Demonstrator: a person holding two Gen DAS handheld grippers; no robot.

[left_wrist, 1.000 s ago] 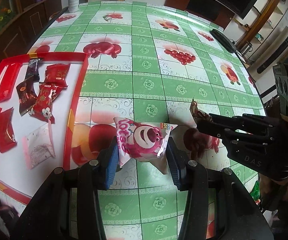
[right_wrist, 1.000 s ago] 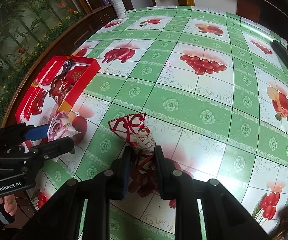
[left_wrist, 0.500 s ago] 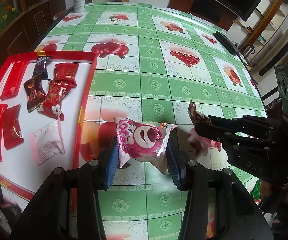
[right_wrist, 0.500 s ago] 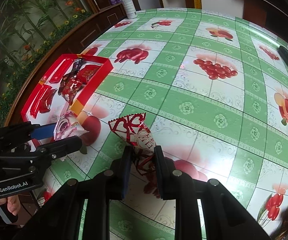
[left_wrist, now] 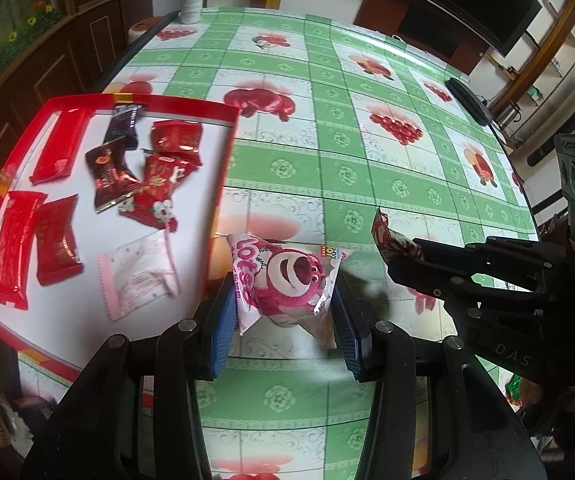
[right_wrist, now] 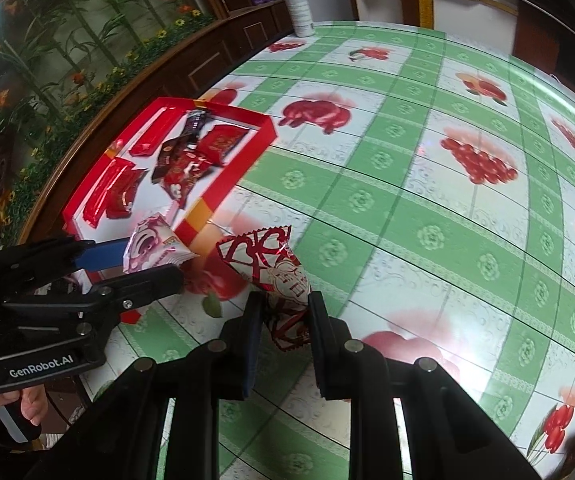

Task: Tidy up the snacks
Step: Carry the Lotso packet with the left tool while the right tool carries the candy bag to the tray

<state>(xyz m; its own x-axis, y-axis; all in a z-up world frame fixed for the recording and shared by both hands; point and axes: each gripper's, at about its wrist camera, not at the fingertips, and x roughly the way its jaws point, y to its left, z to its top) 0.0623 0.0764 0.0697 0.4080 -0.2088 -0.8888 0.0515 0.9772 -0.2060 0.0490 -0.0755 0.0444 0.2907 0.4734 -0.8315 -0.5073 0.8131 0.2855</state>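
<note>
Only the left wrist view shows the pink bear snack bag face-on, pinched in the left claw just beside the red tray's near right edge. Only the right wrist view shows the red-and-white candy wrapper pinched in the right claw above the surface, plus a hand gripping the left handle. The tray holds red packets, dark wrappers and a pale pink sachet.

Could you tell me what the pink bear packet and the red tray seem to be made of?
Pink bear packet: glossy plastic film, judging by its sheen and crimped edge. Red tray: probably coated cardboard, with thin upright walls and a matte white floor.
</note>
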